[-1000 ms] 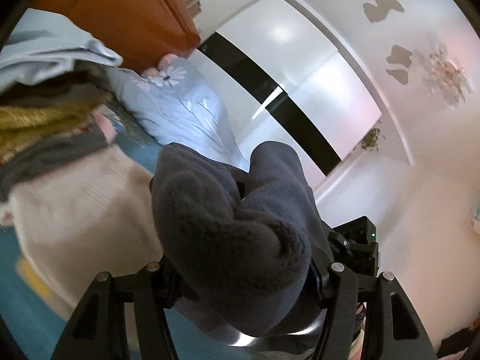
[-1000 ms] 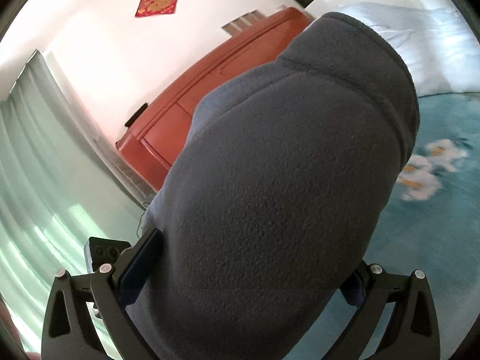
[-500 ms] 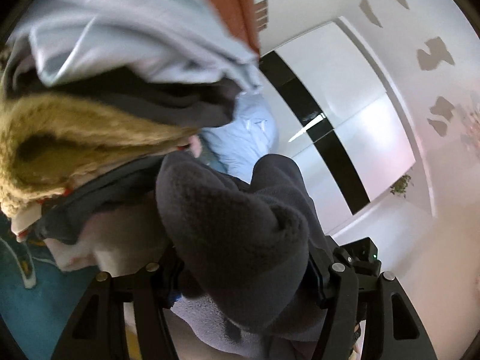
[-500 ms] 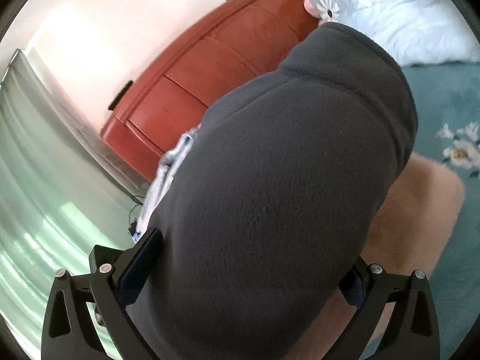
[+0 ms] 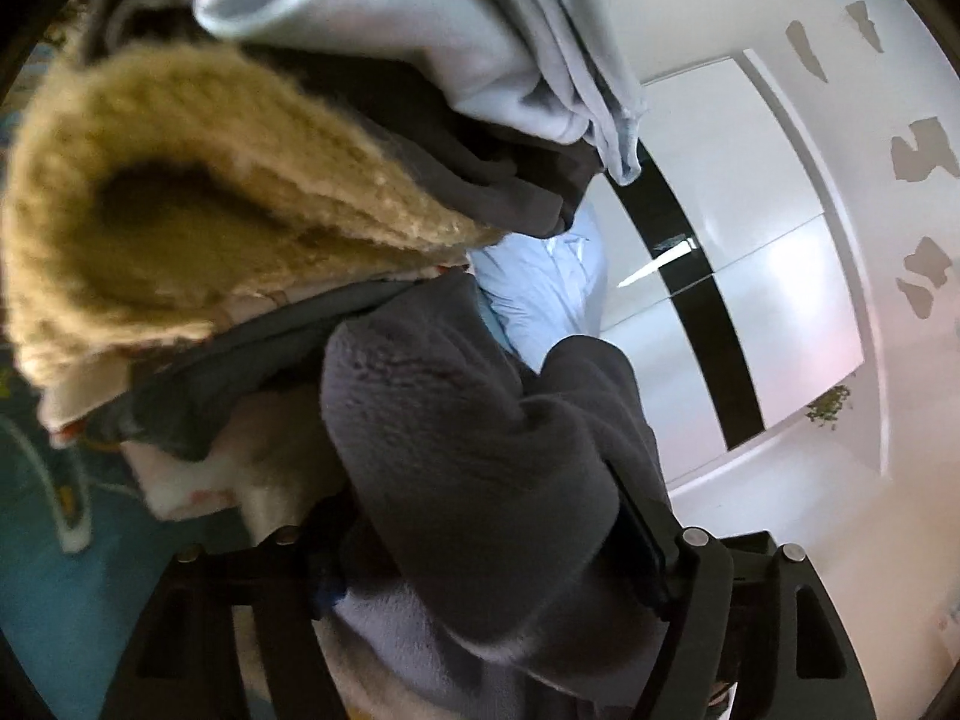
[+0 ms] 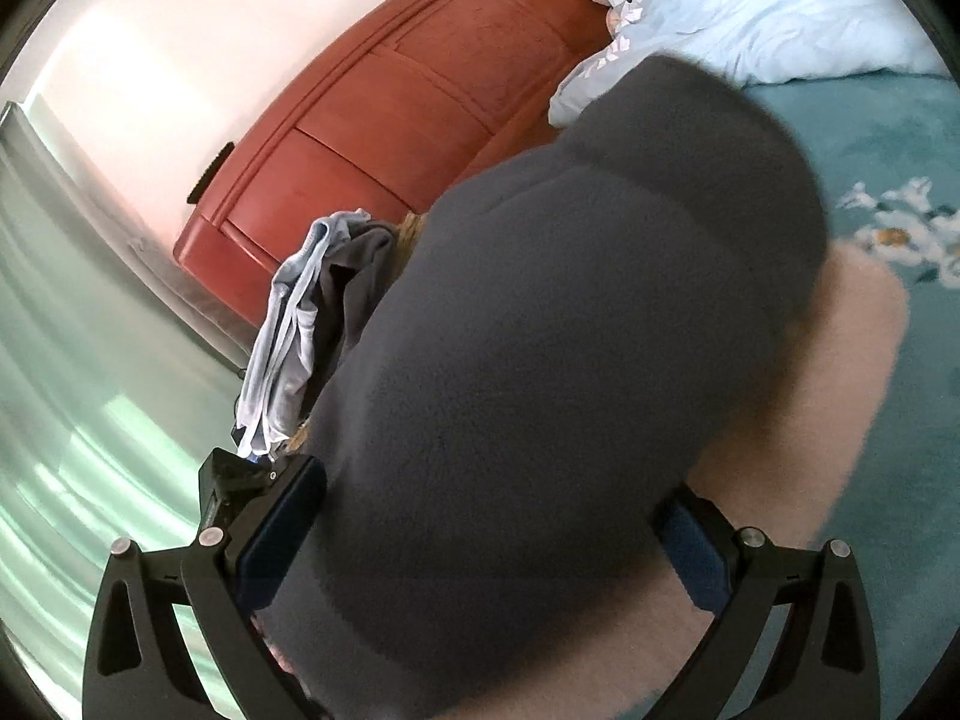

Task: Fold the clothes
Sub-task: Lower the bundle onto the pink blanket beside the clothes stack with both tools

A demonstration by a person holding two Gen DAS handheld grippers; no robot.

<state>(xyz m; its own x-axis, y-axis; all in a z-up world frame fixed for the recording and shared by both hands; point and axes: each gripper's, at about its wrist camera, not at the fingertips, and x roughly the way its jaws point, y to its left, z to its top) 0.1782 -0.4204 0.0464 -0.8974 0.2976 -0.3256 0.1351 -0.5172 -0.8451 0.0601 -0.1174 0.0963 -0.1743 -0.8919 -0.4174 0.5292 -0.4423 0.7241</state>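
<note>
While bunched, grey fleece (image 6: 540,390) fills right claw (image 6: 486,534).

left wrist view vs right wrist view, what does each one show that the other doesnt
Only the left wrist view shows the white wardrobe with its black stripe, the patchy ceiling, and the tan fuzzy garment close up in the stack.

Only the right wrist view shows the red-brown wooden headboard, the pale green curtain and the peach garment lying on the teal bedspread.

Both show the grey fleece bunched between gripper fingers, the light blue garment atop the stack, and the pale blue pillow.
</note>
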